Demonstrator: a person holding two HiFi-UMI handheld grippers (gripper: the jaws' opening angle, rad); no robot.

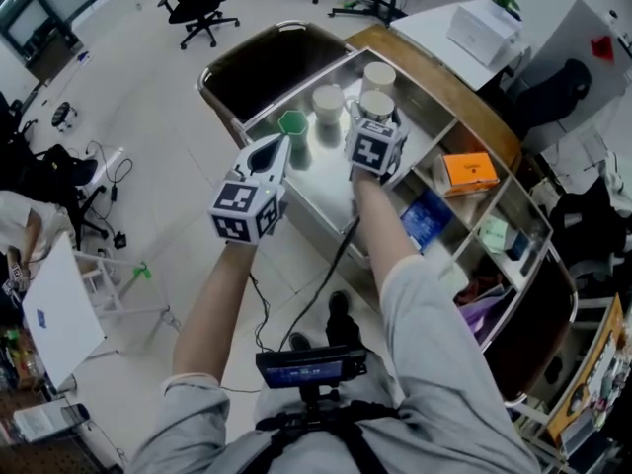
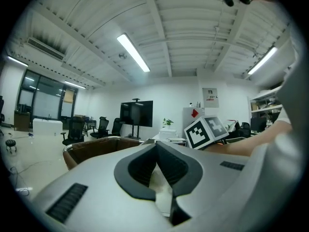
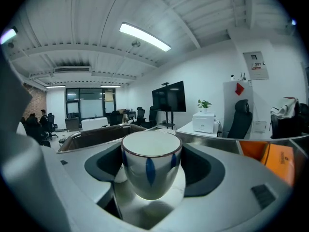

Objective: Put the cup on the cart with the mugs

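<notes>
Open office, pale floor, swivel chairs at the far side. A steel-topped cart [image 1: 331,191] stands in front of the person, with cluttered shelves at its right end. Two pale mugs [image 1: 328,102] stand at the cart's far edge, a green object [image 1: 292,123] just left of them. The right gripper [image 1: 375,126] is over the cart top, jaws spread wide and clamped on the cup [image 3: 151,164] — white, blue marks, dark rim. The cup is upright, just beside the mugs; whether it is set down I cannot tell. The left gripper [image 1: 279,152] is over the cart's near-left side, jaws together, nothing in them. The cup looks like glazed ceramic: stiff, fairly heavy, slick, liable to chip against the mugs. The hold across the belly below the rim seems right — release only once seated.
</notes>
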